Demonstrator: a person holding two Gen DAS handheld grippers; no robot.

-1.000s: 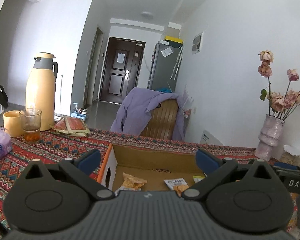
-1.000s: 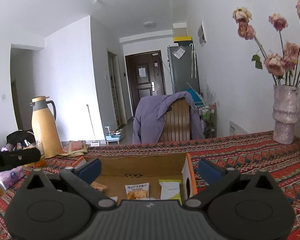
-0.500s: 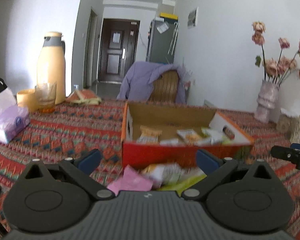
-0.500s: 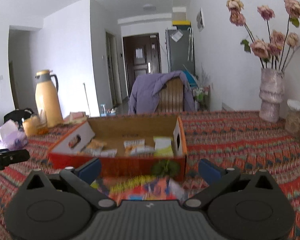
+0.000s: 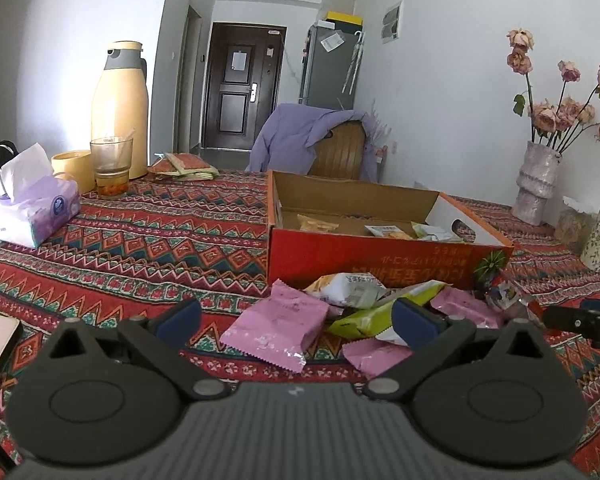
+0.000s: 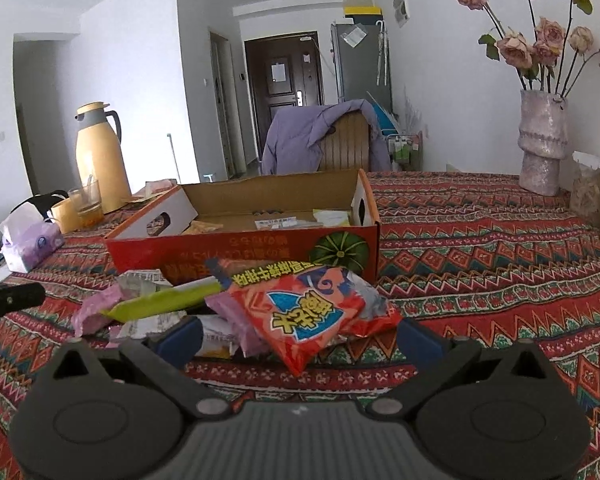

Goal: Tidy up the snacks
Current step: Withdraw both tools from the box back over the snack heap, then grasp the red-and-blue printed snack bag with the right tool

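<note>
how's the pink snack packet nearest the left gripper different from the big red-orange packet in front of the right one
The plain pink foil packet lies flat on the patterned cloth; the red-orange printed packet is larger, boldly lettered and propped on other packets. Both lie outside the cardboard box, ungripped.

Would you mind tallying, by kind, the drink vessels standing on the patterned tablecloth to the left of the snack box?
Thermos flask: 1
Glass tumbler: 1
Yellow mug: 1
Total: 3
</note>
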